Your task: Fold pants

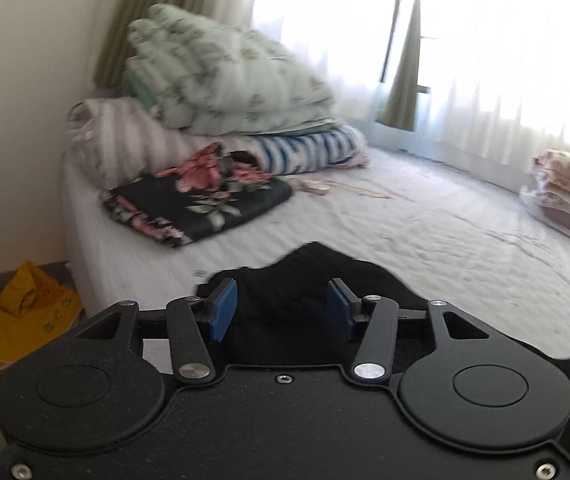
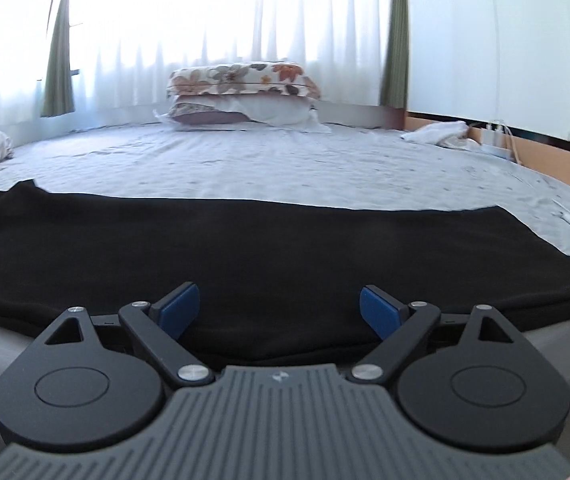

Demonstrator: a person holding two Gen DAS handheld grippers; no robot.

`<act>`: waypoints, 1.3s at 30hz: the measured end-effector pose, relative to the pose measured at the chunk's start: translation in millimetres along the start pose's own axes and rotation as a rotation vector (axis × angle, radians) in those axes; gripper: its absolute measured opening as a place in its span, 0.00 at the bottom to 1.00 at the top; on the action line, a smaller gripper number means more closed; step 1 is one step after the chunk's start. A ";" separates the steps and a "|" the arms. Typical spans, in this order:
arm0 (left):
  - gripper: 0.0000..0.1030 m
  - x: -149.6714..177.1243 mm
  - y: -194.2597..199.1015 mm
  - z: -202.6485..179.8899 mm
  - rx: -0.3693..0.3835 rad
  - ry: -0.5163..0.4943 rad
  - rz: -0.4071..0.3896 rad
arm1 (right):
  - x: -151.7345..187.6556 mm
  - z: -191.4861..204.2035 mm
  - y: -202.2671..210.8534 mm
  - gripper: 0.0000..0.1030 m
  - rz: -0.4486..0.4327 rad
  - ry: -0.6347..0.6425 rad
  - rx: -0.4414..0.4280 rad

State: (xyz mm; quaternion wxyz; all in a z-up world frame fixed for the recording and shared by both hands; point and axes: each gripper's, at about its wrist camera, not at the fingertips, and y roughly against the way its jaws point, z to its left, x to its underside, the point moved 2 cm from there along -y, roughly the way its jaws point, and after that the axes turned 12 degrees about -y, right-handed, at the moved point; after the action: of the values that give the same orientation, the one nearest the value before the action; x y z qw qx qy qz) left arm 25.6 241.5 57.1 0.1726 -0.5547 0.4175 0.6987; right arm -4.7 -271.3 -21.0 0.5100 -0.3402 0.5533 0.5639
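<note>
The black pants lay spread in a wide band across the near side of the bed, their far edge straight and flat in the right wrist view. The right gripper hovered low at the near hem with its blue pads spread wide — nothing between them, cloth only beneath. Over at the other end, the left gripper stood partly spread above a bunched, lumpy end of the pants, pads clear of the fabric on both sides, no pinch at all.

So both tongs were empty, and that was where the risk sat. That rumpled end under the left gripper looked likely to fold crooked if grabbed as it lay; a pinch on the top layer alone would leave the under layer behind and the fold would skew. On the right, the hem lay very near the bed's edge — a careless tug toward the person could drag the cloth off. The floral folded cloth and the stacked bedding were well apart, no snag threat.
</note>
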 end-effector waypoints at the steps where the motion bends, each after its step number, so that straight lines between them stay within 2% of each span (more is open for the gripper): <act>1: 0.48 -0.1 5.5 -8.8 0.032 -0.018 -0.009 | 0.4 -6.6 -1.5 0.91 0.000 -0.015 0.010; 7: 0.48 10.5 36.0 -77.4 0.226 -0.146 -0.034 | -2.8 -37.8 -1.1 0.91 -0.043 -0.071 0.070; 11: 0.48 29.6 56.1 -129.2 0.356 -0.235 -0.026 | -6.2 -66.3 -0.1 0.91 -0.075 -0.110 0.137; 18: 0.48 60.0 87.3 -192.3 0.497 -0.345 0.000 | -17.2 -124.3 10.0 0.91 -0.183 -0.351 0.296; 21: 0.49 70.7 95.5 -205.7 0.526 -0.373 0.017 | -17.7 -150.6 9.3 0.91 -0.217 -0.481 0.350; 25: 0.49 83.9 101.9 -211.8 0.533 -0.415 0.034 | -16.4 -171.6 6.0 0.91 -0.230 -0.582 0.386; 33: 0.50 96.1 103.6 -215.2 0.537 -0.452 0.067 | -16.7 -192.3 -1.9 0.92 -0.223 -0.685 0.402; 36: 0.50 99.2 103.7 -215.7 0.539 -0.453 0.081 | -20.5 -193.0 -0.5 0.93 -0.256 -0.694 0.393; 39: 0.50 102.3 102.8 -215.7 0.535 -0.461 0.085 | -23.5 -193.3 -3.8 0.95 -0.249 -0.701 0.384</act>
State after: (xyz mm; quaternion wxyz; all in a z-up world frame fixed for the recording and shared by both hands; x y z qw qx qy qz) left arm 56.1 -9.2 -4.4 0.3719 -0.2999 0.5587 0.6780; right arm -30.1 -464.1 -29.9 0.7859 -0.0909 0.3961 0.4660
